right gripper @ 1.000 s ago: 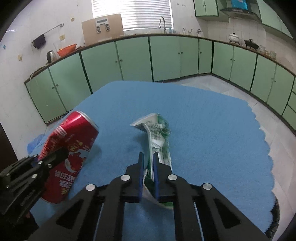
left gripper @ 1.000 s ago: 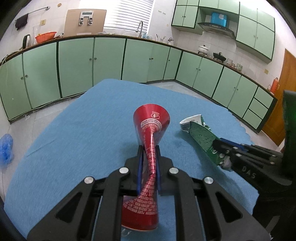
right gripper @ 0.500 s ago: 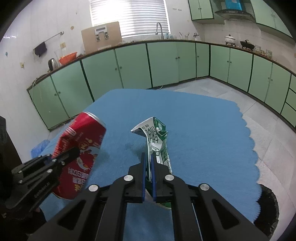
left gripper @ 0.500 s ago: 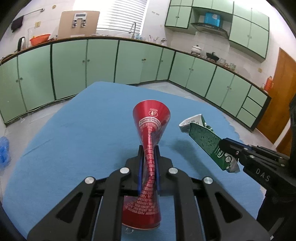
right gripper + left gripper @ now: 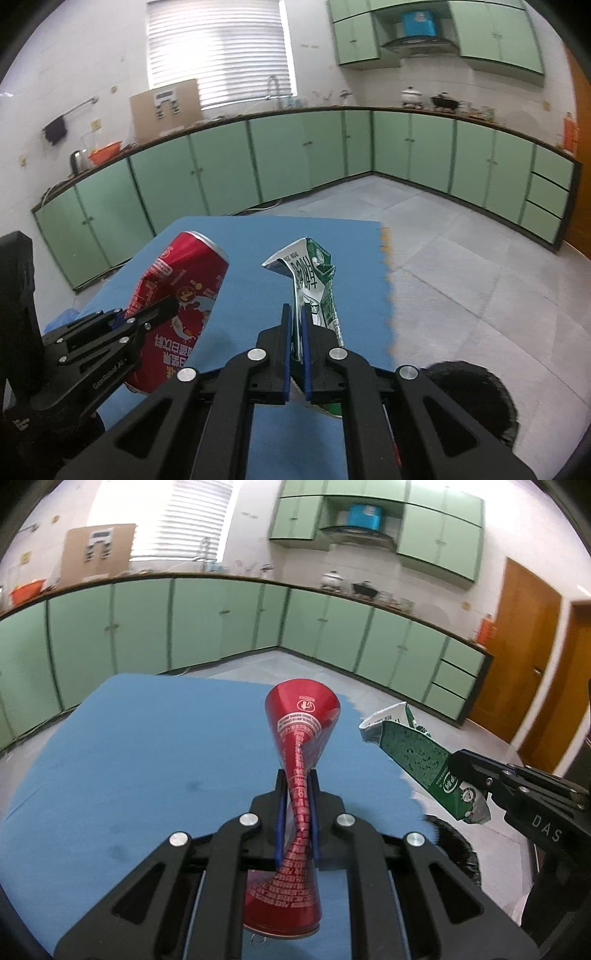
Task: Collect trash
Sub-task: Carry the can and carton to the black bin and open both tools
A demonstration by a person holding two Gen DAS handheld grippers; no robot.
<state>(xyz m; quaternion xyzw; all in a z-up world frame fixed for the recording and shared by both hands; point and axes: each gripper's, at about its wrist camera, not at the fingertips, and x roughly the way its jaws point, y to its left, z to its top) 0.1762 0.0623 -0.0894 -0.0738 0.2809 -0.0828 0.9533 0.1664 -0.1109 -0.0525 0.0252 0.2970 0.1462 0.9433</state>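
Currently, left view: left tongs (image 5: 296,805) clamped on a crushed red can (image 5: 300,768), pinched flat at its waist, lifted above the blue surface (image 5: 147,746) for carrying off. Right view: right tongs (image 5: 296,332) closed on a flattened green carton (image 5: 314,291), raised beside the can (image 5: 181,295), near the surface's edge.

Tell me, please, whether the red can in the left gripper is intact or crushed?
Crushed. The red can is pinched nearly flat at its middle between the left gripper fingers, flaring wide at both ends.
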